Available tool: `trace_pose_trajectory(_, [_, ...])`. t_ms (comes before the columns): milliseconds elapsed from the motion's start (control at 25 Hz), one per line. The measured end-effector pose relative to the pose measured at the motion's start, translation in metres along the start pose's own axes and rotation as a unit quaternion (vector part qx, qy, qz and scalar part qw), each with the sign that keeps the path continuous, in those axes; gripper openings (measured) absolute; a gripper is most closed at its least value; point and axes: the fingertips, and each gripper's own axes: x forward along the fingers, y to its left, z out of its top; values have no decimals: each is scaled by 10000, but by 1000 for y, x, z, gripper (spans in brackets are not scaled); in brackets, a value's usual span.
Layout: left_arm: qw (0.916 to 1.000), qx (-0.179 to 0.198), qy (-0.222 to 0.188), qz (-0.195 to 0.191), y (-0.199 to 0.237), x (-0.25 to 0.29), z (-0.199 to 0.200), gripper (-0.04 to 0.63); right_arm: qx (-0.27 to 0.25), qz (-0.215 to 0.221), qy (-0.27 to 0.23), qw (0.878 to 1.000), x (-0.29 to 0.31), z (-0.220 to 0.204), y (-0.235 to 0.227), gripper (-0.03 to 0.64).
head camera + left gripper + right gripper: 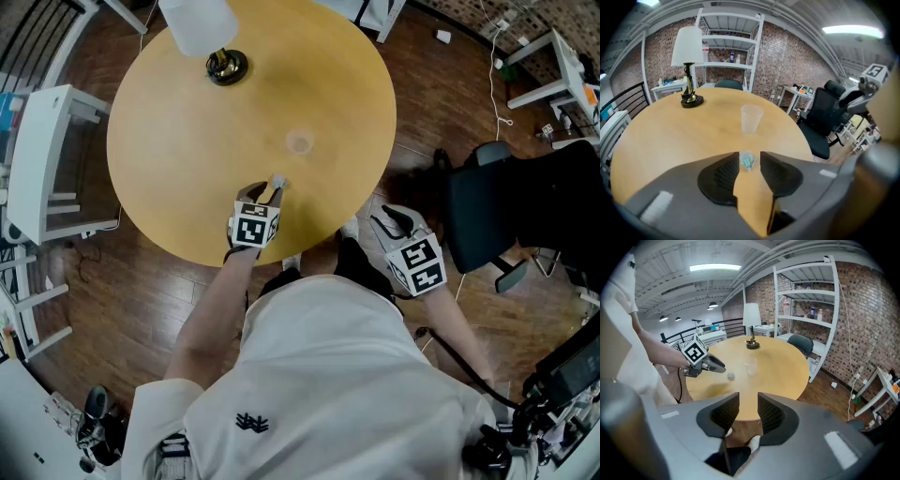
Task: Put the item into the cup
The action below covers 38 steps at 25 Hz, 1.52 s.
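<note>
Left gripper [271, 192] is low over the table [169, 150], jaws spread wide, nothing clamped. The item [747, 161] sits on the tabletop right at the jaw tips, in the gap between them, and the pads aren't pressing on it as far as I can see. It's on the person's side of the cup [751, 119], near it but clearly apart, roughly in line with it along the gripper's axis. Cup is upright, clear plastic, mouth up, looks empty. Item reads as a small flat clear sachet with green print. My call is that it's light, thin, probably crinkly and slick, so it will slide or fold rather than resist. Best hold in my judgement: pinch across its narrow width near the middle, pads close to the tabletop so they catch the edges. A high pinch would likely just push it along. Orientation: it lies flat. The long axis looks to run roughly toward the cup with a slight skew, but it's too small in every view to be sure. Lamp [225, 66] stands well beyond the cup, no conflict. Right gripper [748, 401] is off the table edge, on the near side of the cup and well away from it, jaws apart, holding nothing.
</note>
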Motion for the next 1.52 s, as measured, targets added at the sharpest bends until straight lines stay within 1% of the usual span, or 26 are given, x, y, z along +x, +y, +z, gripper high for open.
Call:
trace_pose_trajectory(120, [9985, -344, 289, 315, 10, 29, -1, 121, -130, 96, 33, 9999, 5, 12, -46, 126])
trace_pose_trajectory(280, [9942, -547, 640, 672, 10, 56, 0, 120, -272, 261, 89, 9992, 10, 16, -105, 126])
trace_pose_trajectory(320, [9930, -598, 701, 740, 10, 60, -1, 106, -323, 321, 125, 9989, 12, 15, -114, 126])
trace_pose_trajectory(360, [9919, -648, 749, 800, 11, 63, -1, 81, -368, 390, 167, 9984, 15, 14, -122, 126])
trace_pose_trajectory(480, [9890, -808, 796, 947, 12, 66, -4, 65, -490, 625, 250, 9965, 24, 14, -134, 126])
trace_pose_trajectory(560, [9874, -909, 777, 1041, 13, 64, -2, 37, -585, 758, 238, 9951, 28, 18, -140, 126])
trace_pose_trajectory(720, [9855, -1037, 690, 1155, 7, 52, 10, 23, -689, 958, 164, 9929, 34, 27, -151, 126])
trace_pose_trajectory(840, [9856, -1043, 564, 1202, 2, 39, 27, 20, -712, 1131, 89, 9910, 39, 33, -153, 126])
trace_pose_trajectory(960, [9863, -1011, 259, 1277, 0, 19, 55, 18, -762, 1266, 30, 9890, 43, 39, -151, 126])
trace_pose_trajectory(1120, [9887, -829, -189, 1233, -12, -2, 97, 18, -797, 1326, -11, 9880, 41, 37, -148, 126])
trace_pose_trajectory(1240, [9903, -661, -389, 1161, -17, -4, 126, 18, -790, 1313, -20, 9882, 41, 36, -150, 125])
trace_pose_trajectory(1360, [9914, -488, -448, 1125, -19, 5, 145, 18, -747, 1270, -35, 9891, 40, 36, -155, 125])
trace_pose_trajectory(1520, [9930, -166, -174, 1157, -17, 26, 147, 18, -668, 1189, -42, 9906, 37, 35, -161, 126])
